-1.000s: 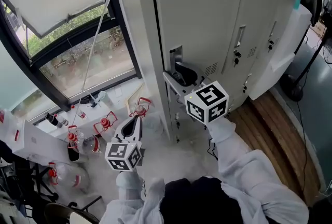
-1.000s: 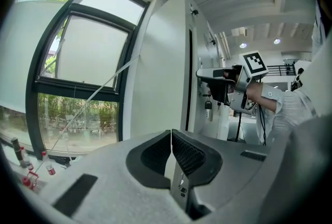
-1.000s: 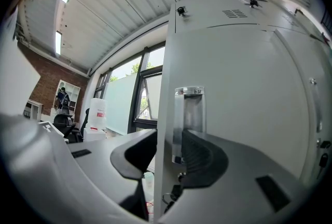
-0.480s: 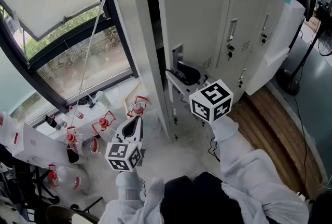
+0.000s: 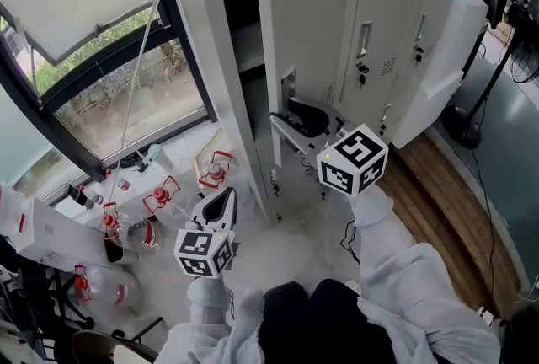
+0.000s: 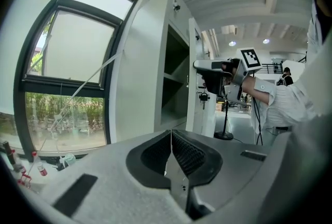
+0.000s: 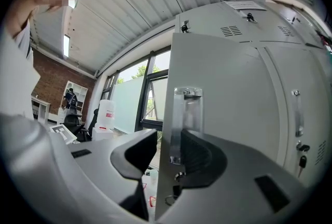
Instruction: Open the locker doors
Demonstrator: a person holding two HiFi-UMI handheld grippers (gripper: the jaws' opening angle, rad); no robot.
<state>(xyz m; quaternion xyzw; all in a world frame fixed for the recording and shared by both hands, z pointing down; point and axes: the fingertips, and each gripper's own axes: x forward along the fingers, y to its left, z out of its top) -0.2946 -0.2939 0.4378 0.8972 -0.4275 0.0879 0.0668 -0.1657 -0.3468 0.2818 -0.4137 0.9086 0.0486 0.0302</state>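
A bank of grey-white lockers (image 5: 404, 8) stands before me. The leftmost lower locker door (image 5: 307, 25) hangs partly open, and its dark inside with a shelf (image 5: 244, 42) shows. My right gripper (image 5: 296, 114) is shut on that door's free edge at the handle plate (image 5: 288, 93). In the right gripper view the door edge (image 7: 163, 166) and clear handle (image 7: 184, 114) sit between the two pads of my right gripper (image 7: 167, 137). My left gripper (image 5: 227, 195) hangs low to the left, shut and empty. In its own view, my left gripper (image 6: 170, 136) has its pads pressed together.
Several bottles with red clamps (image 5: 160, 198) stand on the pale floor below the window (image 5: 101, 76). The neighbouring locker doors (image 5: 370, 34) are closed, with keys in their locks. A stand's round base (image 5: 459, 126) sits on the wooden floor (image 5: 438, 194) at right.
The locker door has swung further out from nearly closed, and the dark inside has come into view. My right gripper moved with the door's edge. The left gripper shifted slightly.
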